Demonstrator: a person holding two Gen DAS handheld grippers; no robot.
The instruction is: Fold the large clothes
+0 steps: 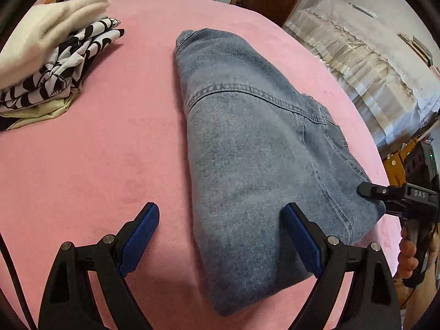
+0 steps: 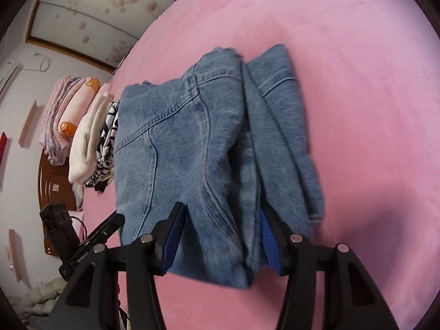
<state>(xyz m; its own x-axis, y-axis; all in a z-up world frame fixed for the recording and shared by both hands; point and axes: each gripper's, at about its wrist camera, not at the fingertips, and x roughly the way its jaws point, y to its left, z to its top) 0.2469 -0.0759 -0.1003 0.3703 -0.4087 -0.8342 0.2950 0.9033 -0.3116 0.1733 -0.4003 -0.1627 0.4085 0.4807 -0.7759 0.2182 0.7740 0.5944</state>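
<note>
Pink plush bedding (image 1: 96, 151) covers the bed and carries every garment in view; a wooden door and a draped piece of furniture stand beyond its far edge.

Left wrist view: the folded jeans (image 1: 247, 143) lie as a thick blue denim bundle running from the near edge of the bed toward the far edge, slightly right of centre. The left gripper (image 1: 220, 214) stands with its jaws spread wide. One blue pad (image 1: 140, 236) rests over bare bedding to the left of the jeans; the other sits against the top of the denim bundle. Nothing is clamped. At the far left corner of the bed lies a stack of folded clothes (image 1: 55, 63): a cream garment on top, a black-and-white patterned one below it. The right gripper (image 1: 368, 189) enters from the right edge of the bed, its tip touching the right side of the jeans.

Right wrist view: the jeans (image 2: 176, 143) fill the centre of the bed, folded with several layers visible along the right side. The right gripper (image 2: 220, 217) has its jaws parted, with a fold of denim between them; the pads do not press on it. The folded clothes (image 2: 93, 137) lie past the left side of the jeans. The left gripper (image 2: 107, 225) shows at the lower left, beside the jeans' near left corner.
</note>
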